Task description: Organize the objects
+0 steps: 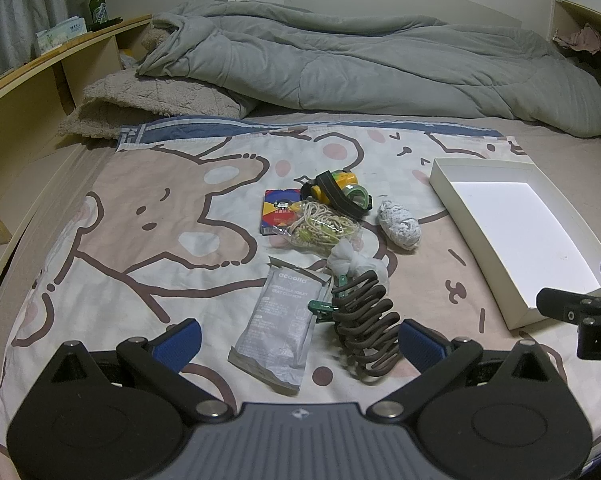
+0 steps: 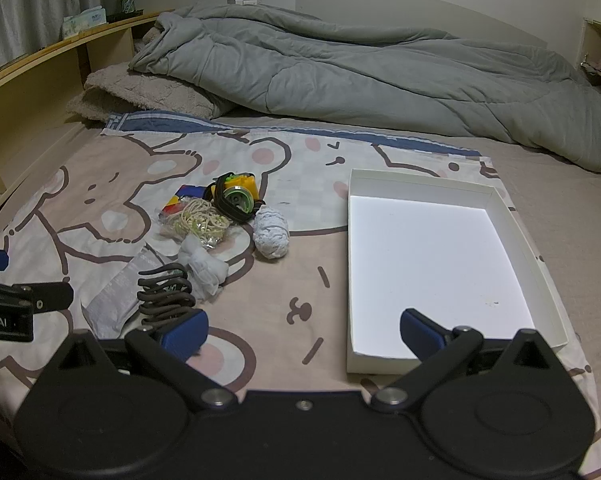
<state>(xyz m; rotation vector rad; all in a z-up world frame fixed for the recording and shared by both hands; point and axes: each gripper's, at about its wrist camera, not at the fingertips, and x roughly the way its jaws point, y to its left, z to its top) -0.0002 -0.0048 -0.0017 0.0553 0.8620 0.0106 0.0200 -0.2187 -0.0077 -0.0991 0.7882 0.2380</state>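
A pile of small objects lies on a bear-print sheet [image 1: 148, 216]: a grey foil packet [image 1: 278, 320], a brown coiled cord [image 1: 366, 326] with a green clip [image 1: 320, 307], a bag of rubber bands [image 1: 320, 229], a colourful card box [image 1: 280, 210], a yellow headlamp [image 1: 340, 190], a white wrapped bundle [image 1: 398, 224] and white crumpled plastic [image 1: 352, 262]. An empty white tray [image 2: 440, 264] lies to their right. My left gripper [image 1: 300, 340] is open, its fingers straddling the packet and cord. My right gripper [image 2: 304, 330] is open between the pile and the tray's near corner.
A grey duvet [image 1: 360, 64] and a beige fleece blanket [image 1: 148, 100] lie at the back of the bed. A wooden shelf [image 1: 32, 76] runs along the left, with a green bottle [image 1: 96, 6] and a tissue pack on top.
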